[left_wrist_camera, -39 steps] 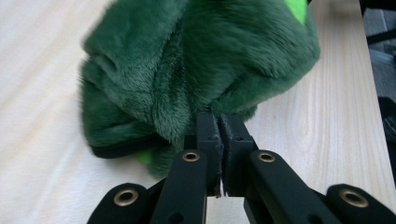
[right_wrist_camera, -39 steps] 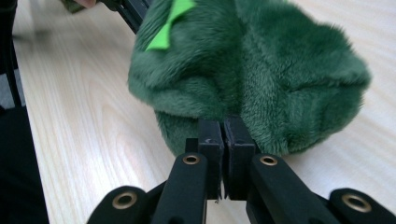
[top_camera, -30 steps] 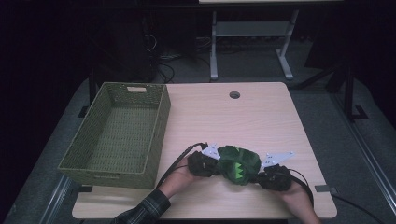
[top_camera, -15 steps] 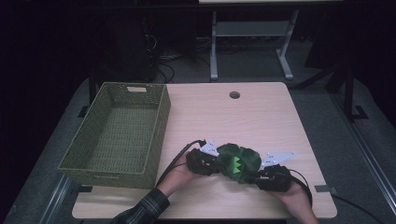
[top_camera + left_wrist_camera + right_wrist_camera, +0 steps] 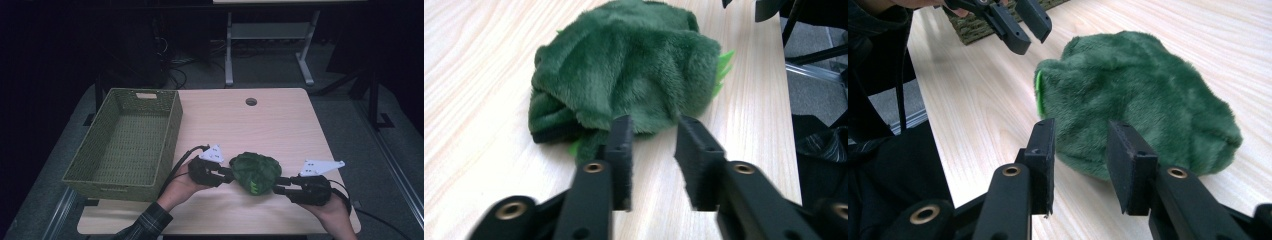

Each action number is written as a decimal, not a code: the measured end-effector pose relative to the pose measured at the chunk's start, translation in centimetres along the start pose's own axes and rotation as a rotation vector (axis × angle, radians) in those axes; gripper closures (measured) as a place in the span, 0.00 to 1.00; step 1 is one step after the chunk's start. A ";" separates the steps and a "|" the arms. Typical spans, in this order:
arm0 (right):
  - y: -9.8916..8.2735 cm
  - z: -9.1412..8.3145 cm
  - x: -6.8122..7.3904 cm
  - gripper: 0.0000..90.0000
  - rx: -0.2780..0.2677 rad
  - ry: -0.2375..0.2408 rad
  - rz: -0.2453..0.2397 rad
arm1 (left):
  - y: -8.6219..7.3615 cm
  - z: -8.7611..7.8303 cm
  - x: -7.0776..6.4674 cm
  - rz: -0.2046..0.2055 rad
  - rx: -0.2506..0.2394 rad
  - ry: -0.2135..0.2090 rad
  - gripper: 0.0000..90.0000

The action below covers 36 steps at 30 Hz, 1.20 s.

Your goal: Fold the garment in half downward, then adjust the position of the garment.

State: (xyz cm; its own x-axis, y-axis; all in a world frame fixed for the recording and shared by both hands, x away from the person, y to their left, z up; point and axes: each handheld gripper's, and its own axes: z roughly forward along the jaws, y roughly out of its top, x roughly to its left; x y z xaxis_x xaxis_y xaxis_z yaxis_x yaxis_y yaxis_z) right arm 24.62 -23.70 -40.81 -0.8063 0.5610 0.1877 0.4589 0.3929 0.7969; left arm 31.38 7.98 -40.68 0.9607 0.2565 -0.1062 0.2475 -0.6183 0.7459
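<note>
A crumpled dark green plush cloth (image 5: 256, 171) with bright green trim lies on the wooden table (image 5: 235, 125), near the front edge. My left gripper (image 5: 228, 175) is at the cloth's left side, open, its tips just short of the fabric. The left gripper view has the cloth (image 5: 624, 65) right ahead of the open left gripper (image 5: 651, 132). My right gripper (image 5: 278, 188) is at the cloth's front right, also open. In the right gripper view, the right gripper (image 5: 1080, 132) frames the cloth (image 5: 1143, 95) without holding it. The left gripper (image 5: 1018, 20) shows beyond.
A green woven basket (image 5: 127, 142) stands on the left part of the table, with nothing inside it. A round cable hole (image 5: 251, 101) sits near the far edge. A white desk frame (image 5: 265, 35) stands on the floor behind.
The right gripper has drawn back a little to the right, away from the cloth. The left gripper and the cloth have hardly moved.
</note>
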 end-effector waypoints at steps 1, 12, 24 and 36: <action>0.1 0.1 -0.1 0.78 -0.003 -0.005 0.001 | 0.2 0.2 0.1 -0.002 0.002 0.001 0.82; 0.1 3.7 -2.5 1.00 0.078 -0.043 0.016 | 1.2 3.9 1.3 -0.030 0.057 0.014 0.99; -1.2 6.1 -2.2 1.00 0.187 -0.026 0.019 | -0.3 6.4 2.4 -0.047 0.133 0.044 1.00; -0.3 4.3 -1.7 1.00 0.104 -0.006 0.012 | -0.7 5.8 3.8 -0.061 0.150 0.090 1.00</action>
State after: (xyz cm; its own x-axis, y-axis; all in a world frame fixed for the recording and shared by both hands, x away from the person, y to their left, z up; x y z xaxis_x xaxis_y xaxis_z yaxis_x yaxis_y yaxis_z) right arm 27.48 -21.62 -43.87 -0.7985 0.5704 0.1926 0.5047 0.4598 0.7307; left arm 35.58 5.05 -45.39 0.9300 0.3578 -0.0837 0.3269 -0.7016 0.6332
